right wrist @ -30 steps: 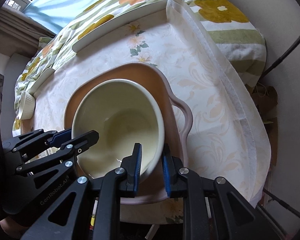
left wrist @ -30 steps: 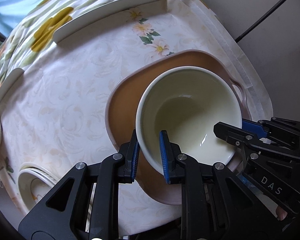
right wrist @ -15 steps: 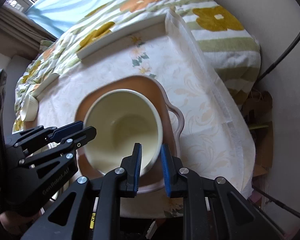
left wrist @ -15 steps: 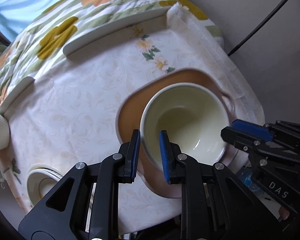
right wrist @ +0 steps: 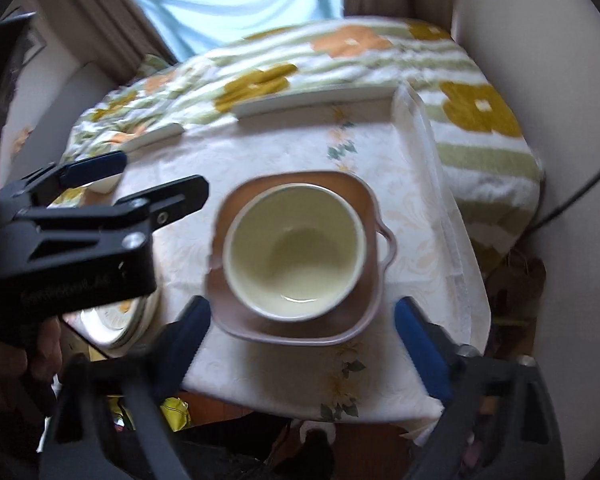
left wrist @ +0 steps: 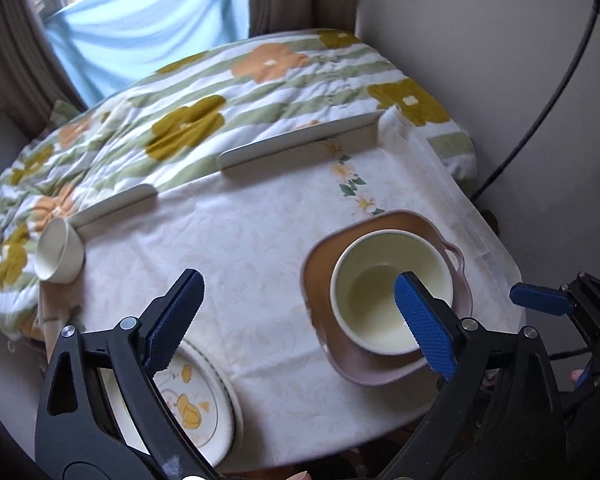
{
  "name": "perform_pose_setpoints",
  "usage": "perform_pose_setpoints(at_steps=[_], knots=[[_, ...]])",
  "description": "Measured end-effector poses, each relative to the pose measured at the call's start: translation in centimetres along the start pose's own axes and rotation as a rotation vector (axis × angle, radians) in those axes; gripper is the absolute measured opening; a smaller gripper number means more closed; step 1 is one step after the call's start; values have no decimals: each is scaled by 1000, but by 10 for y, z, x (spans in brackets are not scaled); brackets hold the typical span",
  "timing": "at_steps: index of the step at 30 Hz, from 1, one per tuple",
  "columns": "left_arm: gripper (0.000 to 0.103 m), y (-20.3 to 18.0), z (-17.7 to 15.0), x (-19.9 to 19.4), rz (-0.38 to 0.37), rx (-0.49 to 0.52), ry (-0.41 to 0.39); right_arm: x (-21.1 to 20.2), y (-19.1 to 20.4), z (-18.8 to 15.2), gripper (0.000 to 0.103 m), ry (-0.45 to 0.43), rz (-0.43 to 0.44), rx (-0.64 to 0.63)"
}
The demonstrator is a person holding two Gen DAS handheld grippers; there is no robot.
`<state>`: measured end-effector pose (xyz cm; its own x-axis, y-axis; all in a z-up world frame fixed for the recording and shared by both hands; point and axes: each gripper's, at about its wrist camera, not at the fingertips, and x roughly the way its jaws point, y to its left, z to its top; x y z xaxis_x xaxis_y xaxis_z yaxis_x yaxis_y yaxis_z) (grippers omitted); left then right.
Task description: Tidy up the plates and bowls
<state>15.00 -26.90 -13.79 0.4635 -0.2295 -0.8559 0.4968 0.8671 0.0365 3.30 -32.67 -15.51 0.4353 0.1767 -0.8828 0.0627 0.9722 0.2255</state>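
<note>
One cream bowl (left wrist: 392,292) sits inside one brown dish (left wrist: 320,272) with a handle, near the right edge of the table (left wrist: 260,240). One small white cup (left wrist: 58,254) lies on its side at the far left of the table, and a stack of patterned plates (left wrist: 196,400) (how many I cannot tell) sits at the near left edge. Two pale flat bars (left wrist: 300,140) lie along the table's far side, against a flowered quilt (left wrist: 220,92).

The left gripper (left wrist: 296,316) points steeply down above the table; its jaws have just been opening and now stand wide, holding nothing, with one blue pad over the bowl in this view but clear of it. The right gripper (right wrist: 300,336) also tilts down above the bowl; its jaws have just been opening too and stand wide on either side of the dish's near edge, gripping nothing. A hand (right wrist: 16,368) holds the left gripper.
</note>
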Motion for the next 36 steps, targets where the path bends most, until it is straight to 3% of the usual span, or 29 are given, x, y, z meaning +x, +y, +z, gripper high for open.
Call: perform_pose_setpoints(at_steps=[5,7,17,23,27,36], knots=[[96,22,-15,-22,46,-94,-19,-10,17,-7,93,-47,11,-96],[96,29,-21,-29,74,-122,-27,-12,21,-7,101,-54,17,-117],[96,106,-60,-81,226,-362,-69,-4,72,18,102,-38,163,-332],[96,176,-72,-102,279,-544,-119,1,119,72,102,-63,220,-414],[96,224,-74,-101,296,-636,-131,13,152,121,102,-114,178,-433],[96,334,-73,-54,307,-821,-83,99,223,216,102,19,272,-489]])
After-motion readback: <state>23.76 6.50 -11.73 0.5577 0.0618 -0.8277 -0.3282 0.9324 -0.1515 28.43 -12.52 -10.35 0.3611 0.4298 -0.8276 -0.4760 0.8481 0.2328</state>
